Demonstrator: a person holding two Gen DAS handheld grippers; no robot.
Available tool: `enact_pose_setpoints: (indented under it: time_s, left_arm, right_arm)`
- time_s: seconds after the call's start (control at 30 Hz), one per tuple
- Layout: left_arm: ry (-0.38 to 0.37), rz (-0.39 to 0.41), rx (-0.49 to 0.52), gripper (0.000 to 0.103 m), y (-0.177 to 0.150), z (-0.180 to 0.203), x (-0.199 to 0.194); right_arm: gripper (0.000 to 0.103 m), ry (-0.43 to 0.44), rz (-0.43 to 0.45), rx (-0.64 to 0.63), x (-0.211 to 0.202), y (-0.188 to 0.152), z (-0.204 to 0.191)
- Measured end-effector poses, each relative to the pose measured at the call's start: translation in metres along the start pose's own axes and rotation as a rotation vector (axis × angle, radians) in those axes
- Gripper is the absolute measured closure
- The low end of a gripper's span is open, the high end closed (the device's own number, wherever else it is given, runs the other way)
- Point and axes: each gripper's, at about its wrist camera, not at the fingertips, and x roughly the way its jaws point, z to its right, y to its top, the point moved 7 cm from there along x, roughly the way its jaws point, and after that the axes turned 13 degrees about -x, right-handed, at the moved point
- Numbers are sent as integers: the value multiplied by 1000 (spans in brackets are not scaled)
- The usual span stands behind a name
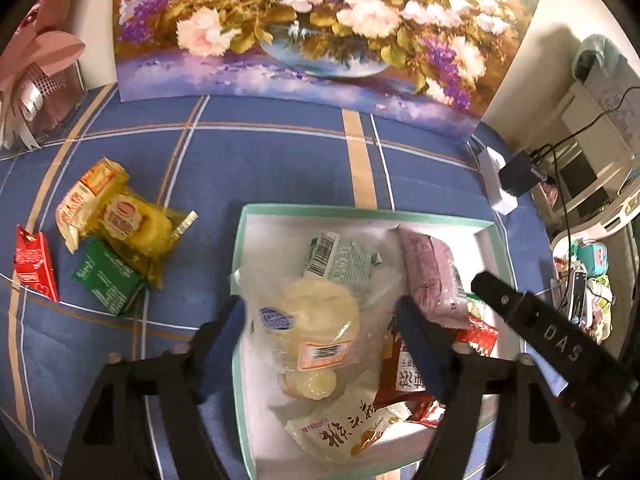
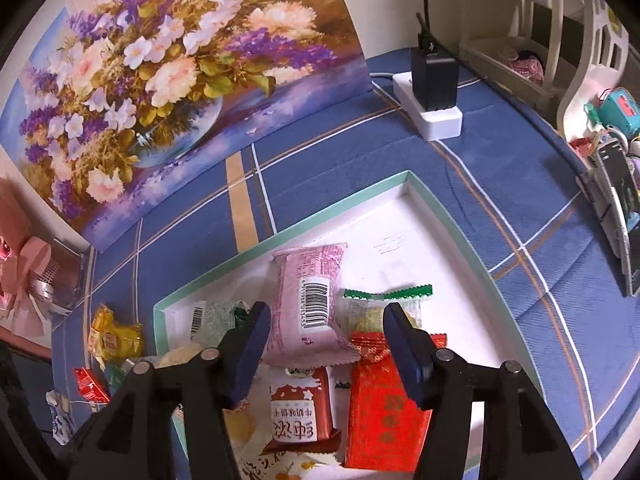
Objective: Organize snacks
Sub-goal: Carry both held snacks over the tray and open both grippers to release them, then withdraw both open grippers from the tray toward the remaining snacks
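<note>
Both grippers hang over the shallow green-rimmed box (image 1: 244, 280) on the blue plaid cloth (image 1: 280, 152). Left gripper (image 1: 320, 344) jaws wide apart, straddling a clear bag of pale round cakes (image 1: 316, 320) at the box's left side; can't tell if the pads touch it, no grip visible. Right gripper (image 2: 326, 350) also spread wide, nothing between the fingers, hovering above the pink packet (image 2: 310, 300) with red packet (image 2: 386, 412) and brown-red biscuit packet (image 2: 300, 412) below it in the box. Also boxed: green-white packet (image 1: 340, 258), cream packet with brush lettering (image 1: 340, 428). Outside, left of the box on the cloth: yellow packets (image 1: 116, 216), green packet (image 1: 106, 278), small red packet (image 1: 34, 264). Flower painting (image 1: 304, 20) leans at the back, power strip with black adapter (image 2: 432, 96) to its right
</note>
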Motion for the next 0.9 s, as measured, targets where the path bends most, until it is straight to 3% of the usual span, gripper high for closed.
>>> enact_pose_setpoints:
  time_s: [0.1, 0.37, 0.63, 0.73, 0.9]
  left_arm:
    - [12, 20, -27, 14, 6, -6, -9]
    - [95, 63, -110, 9, 13, -38, -11]
    - [154, 72, -209, 8, 18, -74, -9]
    - [171, 70, -238, 1, 19, -85, -8]
    - [203, 67, -282, 1, 23, -108, -12]
  right_arm:
    - [40, -7, -10, -4, -6, -3, -1]
    - [26, -9, -30, -36, -13, -15, -12]
    - [15, 13, -31, -72, -17, -23, -31]
    - [7, 17, -33, -86, -18, -26, -38]
    - [4, 25, -33, -125, -19, -28, -52]
